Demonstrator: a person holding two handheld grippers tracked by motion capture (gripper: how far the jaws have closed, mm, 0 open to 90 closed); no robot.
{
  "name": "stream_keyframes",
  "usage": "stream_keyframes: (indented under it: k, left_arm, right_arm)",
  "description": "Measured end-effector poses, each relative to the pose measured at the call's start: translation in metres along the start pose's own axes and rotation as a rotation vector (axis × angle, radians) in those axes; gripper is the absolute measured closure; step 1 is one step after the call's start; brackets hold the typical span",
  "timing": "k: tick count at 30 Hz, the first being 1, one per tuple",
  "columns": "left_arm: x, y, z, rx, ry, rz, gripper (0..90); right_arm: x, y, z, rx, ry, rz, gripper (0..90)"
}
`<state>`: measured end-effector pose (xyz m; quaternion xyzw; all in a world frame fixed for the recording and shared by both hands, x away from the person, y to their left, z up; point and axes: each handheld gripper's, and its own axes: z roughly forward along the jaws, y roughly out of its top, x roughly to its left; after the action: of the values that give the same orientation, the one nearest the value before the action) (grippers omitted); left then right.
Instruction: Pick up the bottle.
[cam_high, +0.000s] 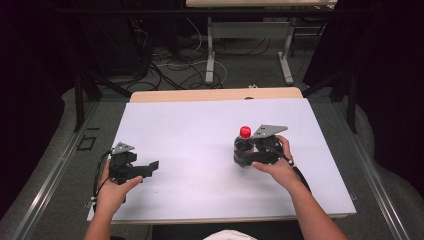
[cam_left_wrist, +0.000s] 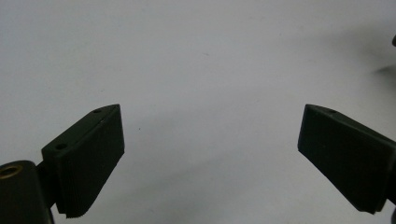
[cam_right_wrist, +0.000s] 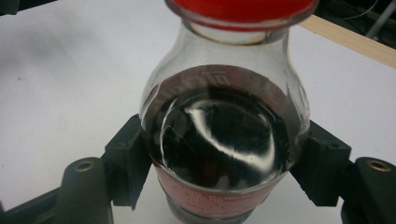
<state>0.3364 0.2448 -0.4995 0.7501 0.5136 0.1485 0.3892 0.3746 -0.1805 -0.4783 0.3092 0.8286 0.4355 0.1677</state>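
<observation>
We are noting, lower left of high view: left gripper (cam_high: 150, 166) resting on white table (cam_high: 200, 130), jaws standing wide apart, nothing between them. We are seeing same in left gripper view: pads (cam_left_wrist: 88, 161) parted over bare surface.

Right of centre: right gripper (cam_high: 243, 159) clamping upright bottle (cam_high: 243, 147), red cap (cam_high: 245, 131) on, dark liquid inside.

We are judging step as carrying bottle; next move calling for firm grip, bottle kept upright.

Red label (cam_right_wrist: 210, 198) low on bottle; embossed glass lettering too blurred, we are not reading it.
</observation>
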Motion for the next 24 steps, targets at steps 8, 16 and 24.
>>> stream_keyframes:
  k: [8,16,24]
  left_arm:
    - [-0.013,0.011,0.004,-0.020,-0.045,0.009,7.6]
    - [-0.037,0.037,0.011,-0.037,-0.120,0.081,8.3]
    - [-0.066,0.061,0.014,-0.060,-0.184,0.185,10.4]
  right_arm:
    - [0.012,0.007,0.014,0.004,0.048,-0.038,29.3]
    - [0.025,0.006,0.021,0.018,0.081,-0.065,29.3]
    - [0.035,0.004,0.026,0.031,0.102,-0.067,29.3]
